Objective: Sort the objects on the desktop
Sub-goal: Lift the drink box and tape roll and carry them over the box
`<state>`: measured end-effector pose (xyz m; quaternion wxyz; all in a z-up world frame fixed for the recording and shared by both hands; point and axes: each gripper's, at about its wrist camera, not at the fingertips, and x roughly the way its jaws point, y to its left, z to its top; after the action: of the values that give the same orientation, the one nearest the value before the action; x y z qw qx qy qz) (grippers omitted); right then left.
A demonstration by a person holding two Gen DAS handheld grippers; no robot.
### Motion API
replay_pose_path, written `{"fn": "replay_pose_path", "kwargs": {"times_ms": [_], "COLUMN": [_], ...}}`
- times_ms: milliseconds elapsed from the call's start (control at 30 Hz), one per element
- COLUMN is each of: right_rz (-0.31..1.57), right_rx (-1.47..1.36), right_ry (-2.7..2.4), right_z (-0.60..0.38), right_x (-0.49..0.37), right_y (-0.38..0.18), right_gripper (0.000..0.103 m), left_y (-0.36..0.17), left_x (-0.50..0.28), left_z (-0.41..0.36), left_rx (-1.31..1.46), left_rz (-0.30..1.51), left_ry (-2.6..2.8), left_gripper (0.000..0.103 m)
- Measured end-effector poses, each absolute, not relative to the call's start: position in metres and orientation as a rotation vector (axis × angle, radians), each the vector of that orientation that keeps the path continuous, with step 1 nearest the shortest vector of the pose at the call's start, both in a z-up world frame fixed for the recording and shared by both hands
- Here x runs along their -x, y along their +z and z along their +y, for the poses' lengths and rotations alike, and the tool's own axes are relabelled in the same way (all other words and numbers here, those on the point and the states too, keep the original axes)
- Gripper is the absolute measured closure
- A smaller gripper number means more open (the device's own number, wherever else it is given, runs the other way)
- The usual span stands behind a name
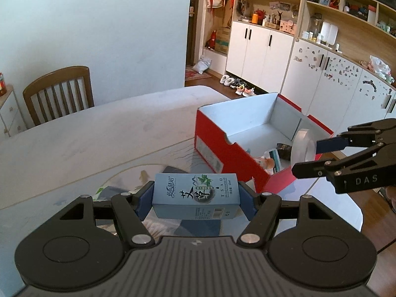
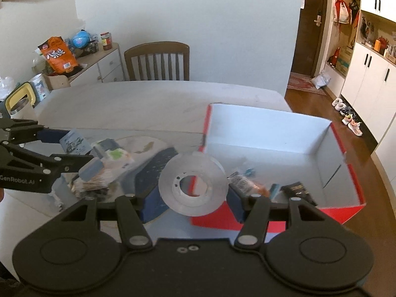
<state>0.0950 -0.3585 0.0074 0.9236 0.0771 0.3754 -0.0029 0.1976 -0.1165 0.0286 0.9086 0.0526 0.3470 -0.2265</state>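
Left tongs [image 1: 196, 198] pinch a small blue carton [image 1: 196, 195] crosswise, the red storage box [image 1: 247, 133] lying ahead and to their right; right tongs [image 2: 191, 198] pinch a clear tape roll [image 2: 193, 184] at its near rim, nearer.

Wooden chair [image 2: 157, 60] behind the bench's far edge; orange snack bag [image 2: 59, 57] on side cabinet [image 2: 99, 69]; shoes [image 1: 237, 86] on floor.
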Motion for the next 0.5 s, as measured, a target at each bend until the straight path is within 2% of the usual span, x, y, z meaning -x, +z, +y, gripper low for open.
{"fn": "replay_pose_path", "kwargs": {"times_ms": [500], "right_rz": [0.774], "right_rx": [-0.102], "right_ry": [0.009], "right_z": [-0.430], "right_x": [-0.110], "right_y": [0.000], "right_gripper": [0.045], "left_y": [0.044], "left_x": [-0.223], "left_z": [-0.184], "left_rx": [-0.114], "left_rz": [0.674], "left_ry": [-0.465], "left_gripper": [0.034]}}
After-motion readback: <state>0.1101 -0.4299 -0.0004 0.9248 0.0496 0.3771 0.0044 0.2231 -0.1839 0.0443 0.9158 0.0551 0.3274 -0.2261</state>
